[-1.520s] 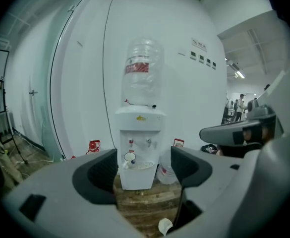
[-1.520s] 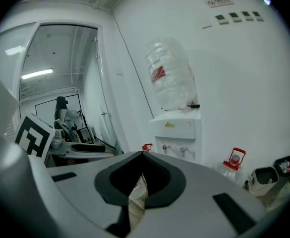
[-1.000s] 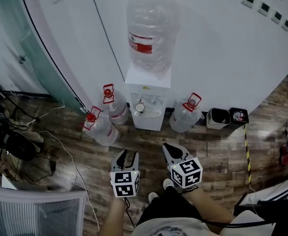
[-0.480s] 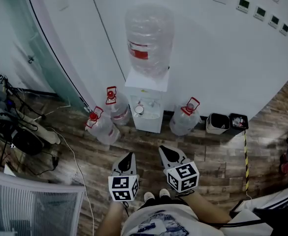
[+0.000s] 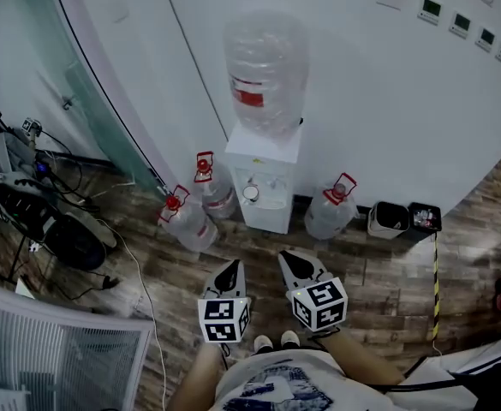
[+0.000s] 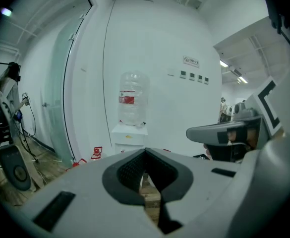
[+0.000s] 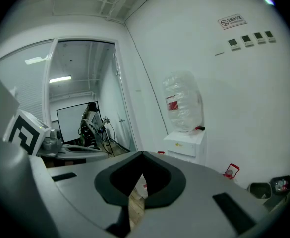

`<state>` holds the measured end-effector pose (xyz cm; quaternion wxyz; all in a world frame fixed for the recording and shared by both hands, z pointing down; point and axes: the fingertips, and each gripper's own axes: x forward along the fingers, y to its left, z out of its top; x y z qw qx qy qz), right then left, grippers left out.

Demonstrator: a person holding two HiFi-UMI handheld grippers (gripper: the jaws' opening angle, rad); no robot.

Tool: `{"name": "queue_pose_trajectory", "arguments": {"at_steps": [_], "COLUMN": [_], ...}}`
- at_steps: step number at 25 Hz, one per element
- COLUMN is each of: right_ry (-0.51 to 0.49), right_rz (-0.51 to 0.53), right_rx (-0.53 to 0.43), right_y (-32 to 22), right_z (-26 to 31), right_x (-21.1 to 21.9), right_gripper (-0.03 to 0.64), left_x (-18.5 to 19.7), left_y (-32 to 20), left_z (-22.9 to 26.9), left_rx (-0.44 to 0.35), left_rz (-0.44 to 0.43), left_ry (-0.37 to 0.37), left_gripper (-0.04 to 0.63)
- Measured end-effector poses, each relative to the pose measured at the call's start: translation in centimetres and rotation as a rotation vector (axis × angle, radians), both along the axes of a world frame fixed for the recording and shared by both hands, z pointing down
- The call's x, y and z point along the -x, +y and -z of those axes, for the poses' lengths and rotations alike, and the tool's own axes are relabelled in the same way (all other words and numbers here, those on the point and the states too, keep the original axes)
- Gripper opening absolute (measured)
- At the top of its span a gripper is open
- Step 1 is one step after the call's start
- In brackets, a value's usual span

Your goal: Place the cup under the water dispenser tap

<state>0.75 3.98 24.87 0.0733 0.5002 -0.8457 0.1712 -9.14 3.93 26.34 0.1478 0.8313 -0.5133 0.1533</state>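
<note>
Water dispenser (image 5: pixel 265 157) among 3 jugs (image 5: pixel 329 214)

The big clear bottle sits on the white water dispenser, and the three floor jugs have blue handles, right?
No: the head view shows red handles on the three clear plastic jugs. The big clear bottle does sit on the white water dispenser.

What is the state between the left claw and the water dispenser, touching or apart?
Apart. The head view shows a stretch of bare wood floor between the left claw and the water dispenser.
</note>
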Motion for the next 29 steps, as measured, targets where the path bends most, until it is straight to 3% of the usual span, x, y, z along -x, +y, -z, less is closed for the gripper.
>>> {"name": "queue_pose_trajectory", "arguments": {"at_steps": [29], "right_ry": [0.006], "right_rz": [0.030], "right_rx": [0.025], "right_y": [-1.7], "right_z": [-1.1], "right_x": [-0.1], "right_gripper": [0.020], "left_x": [-0.3], "left_y": [-1.4], "left_z": [-1.5], "left_rx": [0.032], "left_rz": [-0.003], "left_ry": [-0.048], "left_gripper": [0.049]}}
